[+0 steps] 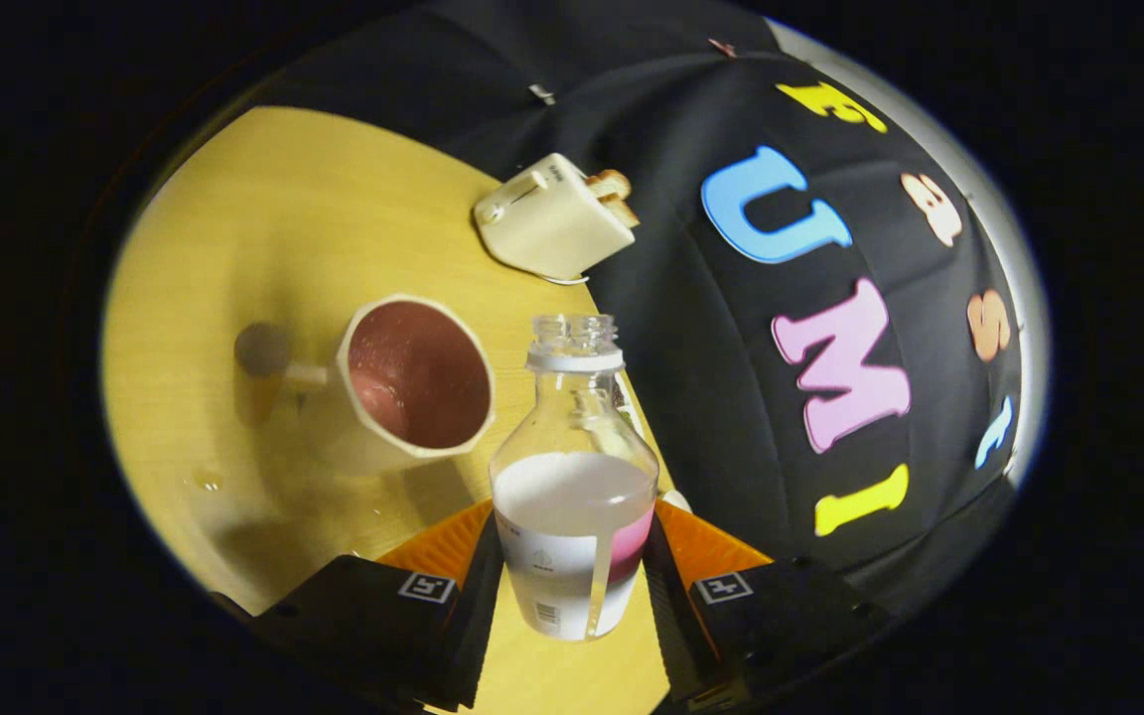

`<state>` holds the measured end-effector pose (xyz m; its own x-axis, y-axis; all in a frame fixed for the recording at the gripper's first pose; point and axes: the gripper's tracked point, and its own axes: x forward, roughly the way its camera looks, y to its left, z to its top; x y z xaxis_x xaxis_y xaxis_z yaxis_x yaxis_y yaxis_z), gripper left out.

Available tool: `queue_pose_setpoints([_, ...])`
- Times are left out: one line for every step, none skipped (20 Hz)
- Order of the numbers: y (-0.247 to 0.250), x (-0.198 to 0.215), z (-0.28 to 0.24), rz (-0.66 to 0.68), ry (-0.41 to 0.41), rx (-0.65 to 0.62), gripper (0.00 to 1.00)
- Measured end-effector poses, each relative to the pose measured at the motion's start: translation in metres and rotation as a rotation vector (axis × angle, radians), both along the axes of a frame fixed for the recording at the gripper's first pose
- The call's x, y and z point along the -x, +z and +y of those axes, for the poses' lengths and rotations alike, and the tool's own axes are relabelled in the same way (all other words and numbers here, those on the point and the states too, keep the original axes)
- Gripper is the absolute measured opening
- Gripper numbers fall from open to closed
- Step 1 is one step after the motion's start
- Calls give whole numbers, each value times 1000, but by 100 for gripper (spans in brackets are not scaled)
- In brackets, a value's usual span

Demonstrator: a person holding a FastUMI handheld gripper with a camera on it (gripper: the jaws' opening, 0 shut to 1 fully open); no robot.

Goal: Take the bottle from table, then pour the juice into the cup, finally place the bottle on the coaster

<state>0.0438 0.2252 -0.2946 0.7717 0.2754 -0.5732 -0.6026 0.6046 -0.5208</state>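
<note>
The gripper (572, 576) has the bottle (572, 487) squeezed between its two fingers (473, 586). One finger presses on each side of the bottle's lower part, so the claw is closed only as far as the bottle lets it. The bottle is clear and has no cap on. Its open mouth points to 12 o'clock, away from the fingers. There is some pale juice left in the bottom part, and a label (557, 586) wraps around the bottle low down.

The whole view is tipped, so the yellow table (264, 228) looks slanted.

The cup (411, 382) sits on the table at about 10 o'clock from the bottle's middle, just beside it. It is a pale mug with a handle (306, 375) that sticks out toward 9 o'clock, away from the bottle. Inside the cup I can see pink-red juice. The bottle's mouth is near the cup's rim but not over it. They are not touching.

A few small wet drops (207, 481) shine on the table at about 8 o'clock from the cup.

Farther off, at 12 o'clock from the bottle, a cream toaster (547, 218) stands near the table's far edge, with bread (614, 194) poking out of it. The dark cloth wall (711, 377) is behind the table.
</note>
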Motion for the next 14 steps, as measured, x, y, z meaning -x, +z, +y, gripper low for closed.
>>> queue_pose_setpoints([-3,2,4,42,-19,-56,72])
queue_pose_setpoints([-6,6,8,89,-34,-121,72])
queue_pose_setpoints([-8,8,10,127,-56,-180,72])
queue_pose_setpoints([-5,7,11,139,-82,-233,72])
queue_pose_setpoints([2,4,10,135,-105,-282,72])
queue_pose_setpoints([9,1,9,126,-127,-334,72])
queue_pose_setpoints([15,-3,11,129,-146,-393,72])
queue_pose_setpoints([21,-5,13,138,-170,-456,72])
queue_pose_setpoints([26,-10,12,145,-200,-518,72])
queue_pose_setpoints([33,-17,8,146,-236,-580,72])
queue_pose_setpoints([40,-25,8,156,-258,-661,72])
queue_pose_setpoints([48,-31,7,157,-274,-733,73])
queue_pose_setpoints([54,-42,2,131,-294,-769,73])
queue_pose_setpoints([59,-52,-6,100,-310,-784,73])
